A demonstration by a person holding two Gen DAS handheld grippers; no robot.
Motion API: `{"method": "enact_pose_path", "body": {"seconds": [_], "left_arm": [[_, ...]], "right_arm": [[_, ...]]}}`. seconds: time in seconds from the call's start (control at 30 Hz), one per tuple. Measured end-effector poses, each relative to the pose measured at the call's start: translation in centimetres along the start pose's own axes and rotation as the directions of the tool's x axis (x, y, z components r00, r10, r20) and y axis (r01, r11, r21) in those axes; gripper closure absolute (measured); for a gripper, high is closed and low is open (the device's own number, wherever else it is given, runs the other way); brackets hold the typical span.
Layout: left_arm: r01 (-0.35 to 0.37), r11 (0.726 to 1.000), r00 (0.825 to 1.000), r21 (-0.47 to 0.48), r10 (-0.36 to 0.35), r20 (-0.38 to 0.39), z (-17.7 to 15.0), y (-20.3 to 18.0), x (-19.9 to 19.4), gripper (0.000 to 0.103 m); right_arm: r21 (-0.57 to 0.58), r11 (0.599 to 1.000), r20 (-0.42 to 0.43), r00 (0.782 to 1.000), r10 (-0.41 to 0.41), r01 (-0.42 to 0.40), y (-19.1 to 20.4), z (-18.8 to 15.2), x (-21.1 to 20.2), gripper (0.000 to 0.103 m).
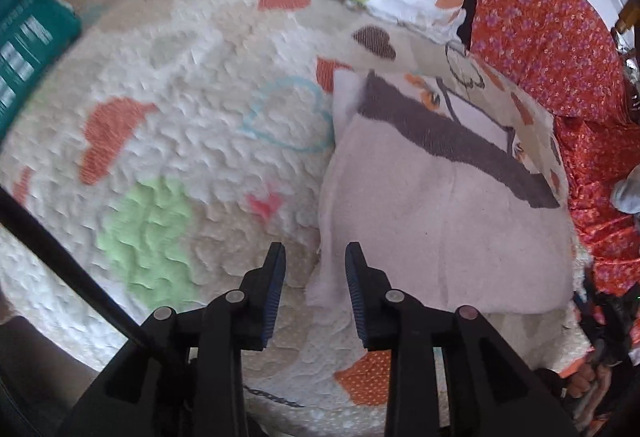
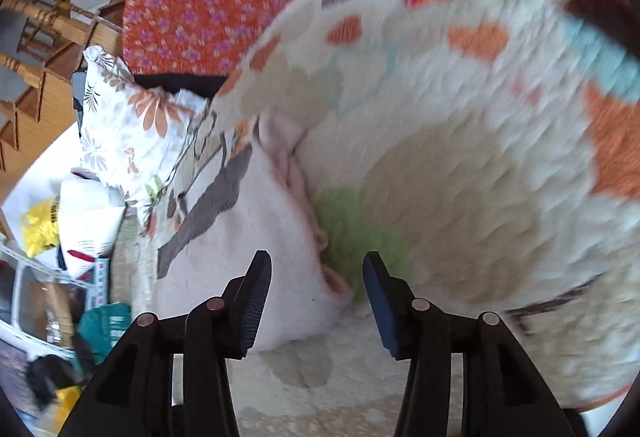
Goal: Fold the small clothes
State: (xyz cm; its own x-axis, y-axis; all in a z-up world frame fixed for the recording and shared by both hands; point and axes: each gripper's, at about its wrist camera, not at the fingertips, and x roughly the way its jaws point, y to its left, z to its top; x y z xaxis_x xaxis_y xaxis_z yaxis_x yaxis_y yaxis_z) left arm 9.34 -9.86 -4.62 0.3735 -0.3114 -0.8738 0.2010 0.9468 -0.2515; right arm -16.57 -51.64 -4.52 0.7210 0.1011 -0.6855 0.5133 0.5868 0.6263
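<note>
Just 1 pink garment (image 1: 440, 221), 2 tools (image 1: 315, 257) apart.

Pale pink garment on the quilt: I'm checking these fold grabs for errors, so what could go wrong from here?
The open left gripper straddles the pale pink garment corner lying flat on the puffy quilt; closing may pinch quilt too. The open right gripper faces bunched layers at the garment's edge and may catch only one. The right wrist view is blurred.

Both wrist views close above the bed – looking down along their tools, sharing the pale pink garment (image 1: 440, 213) (image 2: 256, 237), seen from opposite sides.
</note>
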Motion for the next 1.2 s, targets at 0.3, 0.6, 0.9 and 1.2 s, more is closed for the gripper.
{"method": "enact_pose_path", "body": {"seconds": [0.3,0.6,0.9,1.2], "left_arm": [[0.001,0.989,0.995,0.15,-0.016,0.1,-1.0,-5.0,2.0,0.04],[-0.057,0.989,0.996,0.133,0.046,0.082,-3.5,-1.3,5.5,0.027],[-0.009,0.991,0.99,0.133,-0.01,0.142,-4.4,-0.5,5.3,0.022],[0.046,0.992,0.987,0.116,-0.063,0.151,-4.4,0.1,5.4,0.016]], "right_arm": [[-0.171,0.985,0.005,1.0,0.021,-0.02,6.3,-1.1,2.3,0.049],[-0.266,0.951,-0.029,0.985,-0.173,0.159,5.9,-1.9,4.9,0.05],[-0.329,0.851,0.116,0.911,-0.395,0.41,5.1,-3.1,0.3,0.047],[-0.293,0.769,0.185,0.823,-0.538,0.568,3.0,-5.6,-1.2,0.044]]}}
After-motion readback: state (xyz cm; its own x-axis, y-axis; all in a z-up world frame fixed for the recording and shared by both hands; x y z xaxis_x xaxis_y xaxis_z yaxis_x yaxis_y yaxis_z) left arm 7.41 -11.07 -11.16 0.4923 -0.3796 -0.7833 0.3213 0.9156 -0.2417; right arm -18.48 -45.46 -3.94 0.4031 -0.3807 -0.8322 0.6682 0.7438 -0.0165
